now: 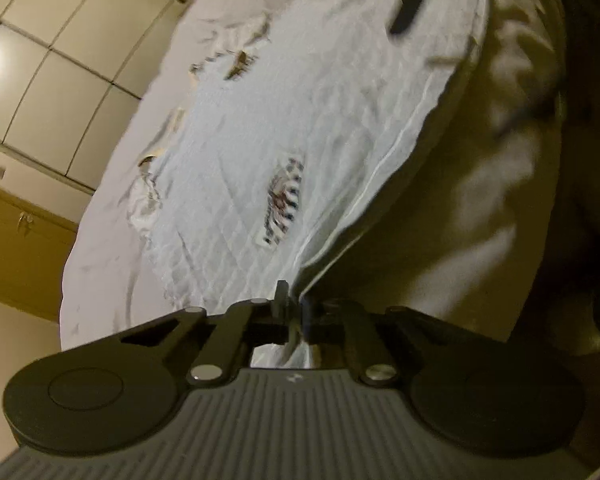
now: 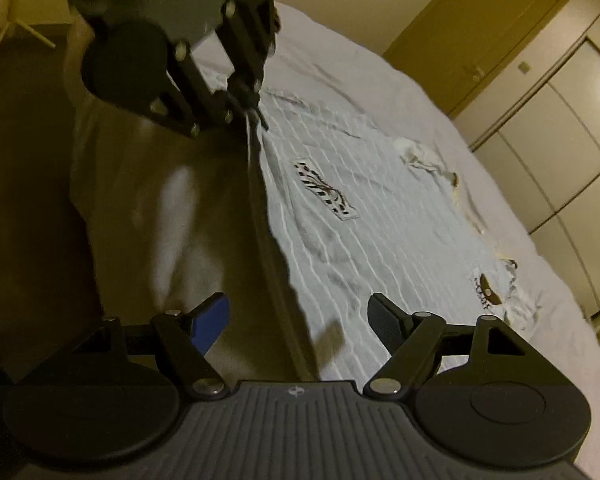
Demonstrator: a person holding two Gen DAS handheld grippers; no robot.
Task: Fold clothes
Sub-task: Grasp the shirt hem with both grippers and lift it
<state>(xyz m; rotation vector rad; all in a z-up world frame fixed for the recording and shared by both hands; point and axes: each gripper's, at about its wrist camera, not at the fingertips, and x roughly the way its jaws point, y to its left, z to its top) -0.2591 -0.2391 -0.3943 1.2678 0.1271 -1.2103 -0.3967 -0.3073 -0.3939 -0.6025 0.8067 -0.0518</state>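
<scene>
Left gripper [image 1: 296,320] clamped on shirt [image 1: 260,152] hem, right gripper [image 2: 298,322] agape.

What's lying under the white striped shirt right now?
The striped shirt is spread on a white bed sheet, which shows around it. Whatever lies directly beneath the shirt is covered. The left gripper pinches its edge.
</scene>
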